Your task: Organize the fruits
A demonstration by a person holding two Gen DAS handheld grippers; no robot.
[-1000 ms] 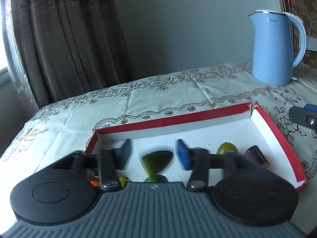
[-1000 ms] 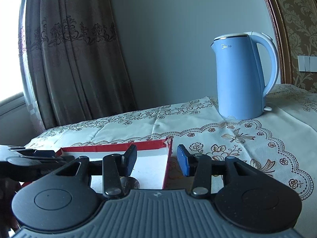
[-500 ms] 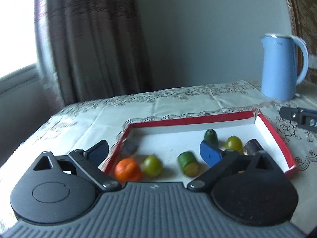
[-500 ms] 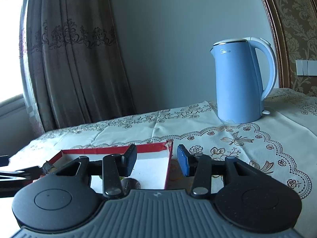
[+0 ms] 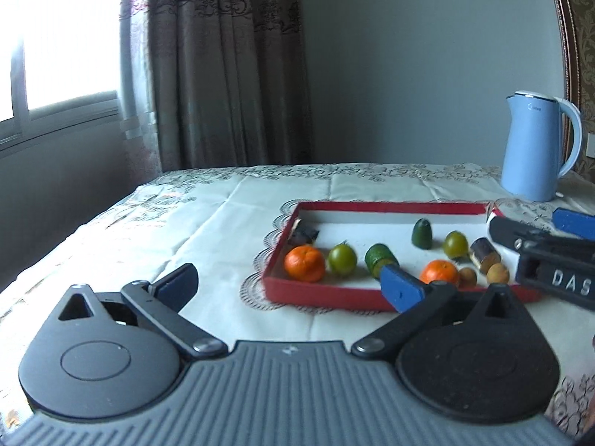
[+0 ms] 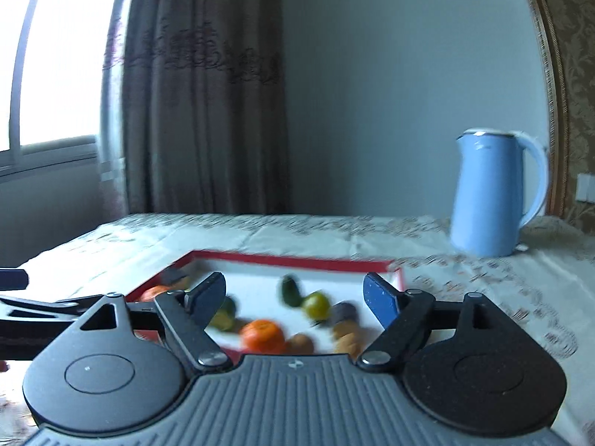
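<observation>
A red-rimmed white tray (image 5: 327,293) lies on the table and holds several fruits: two oranges (image 5: 305,263), green round fruits (image 5: 342,258), a green cut piece (image 5: 377,256), a dark green cone-shaped fruit (image 5: 422,234), brown and purple pieces. My left gripper (image 5: 290,282) is open and empty, in front of the tray's left corner. My right gripper (image 6: 295,293) is open and empty, above the tray's (image 6: 297,260) near edge; its fruits, such as an orange (image 6: 262,334), look blurred. The right gripper also shows at the left wrist view's right edge (image 5: 550,260).
A light blue electric kettle (image 5: 535,148) stands at the table's back right, also in the right wrist view (image 6: 494,193). A patterned cream tablecloth (image 5: 208,230) covers the table. Curtain and window are behind at the left. The left gripper shows at the right wrist view's left edge (image 6: 33,316).
Both grippers have pulled back from the tray and opened wider. The left one moved left and up, so the whole tray and its fruits now show. The right wrist view is motion-blurred.
</observation>
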